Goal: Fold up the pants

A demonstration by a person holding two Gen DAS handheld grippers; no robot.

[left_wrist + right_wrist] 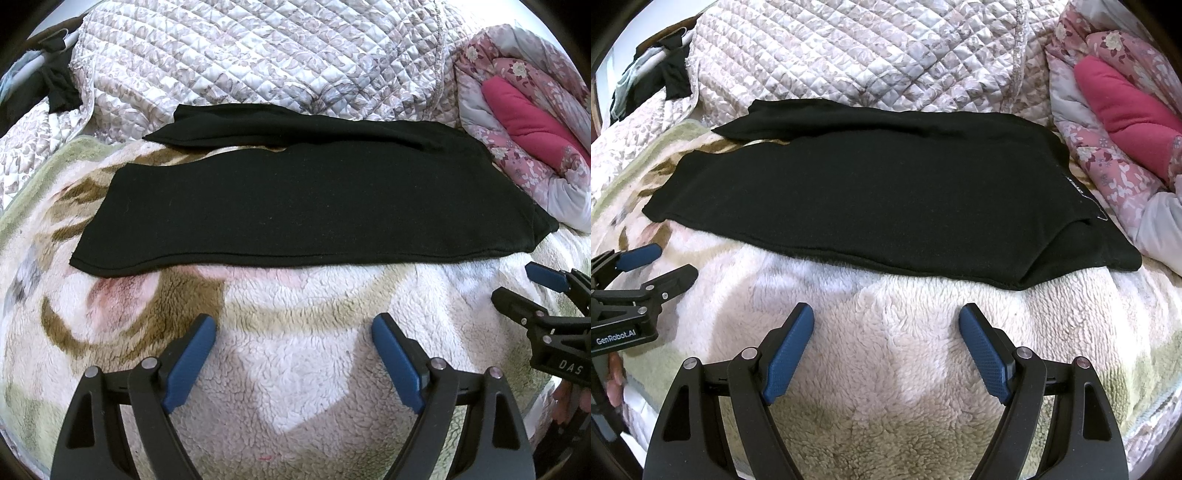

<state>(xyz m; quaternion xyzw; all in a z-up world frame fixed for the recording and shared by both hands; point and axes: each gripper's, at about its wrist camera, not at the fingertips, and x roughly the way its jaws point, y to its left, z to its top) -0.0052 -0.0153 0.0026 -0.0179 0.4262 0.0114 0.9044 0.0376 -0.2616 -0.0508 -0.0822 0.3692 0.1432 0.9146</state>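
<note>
While both grippers hover low over the fleece blanket point(295, 369), neither touches the pants point(295, 206). Left gripper point(293, 332) sits nearest its own cam, jaws wide apart, nothing btwn the blue pads, pointing fwd at the pants' near edge. Right gripper point(886, 325) is posed the same way: jaws spread, empty, aimed at the pants' near edge. Each shows up in the other's view: right one at the right edge of the left cam, left one at the left edge of the right cam, w/ fingertips of a hand point(613, 373) visible behind it.

Pants are black, lying flat on the blanket just beyond both grippers, long axis running left-right across the views. Leg ends point left, one leg nearer, 2nd leg offset behind it; wider part w/ a small white label lies to the right.

Behind the pants: quilted floral bedspread point(258, 55). Right of the pants: bunched pink floral duvet point(535, 110) w/ a magenta lining showing.
</note>
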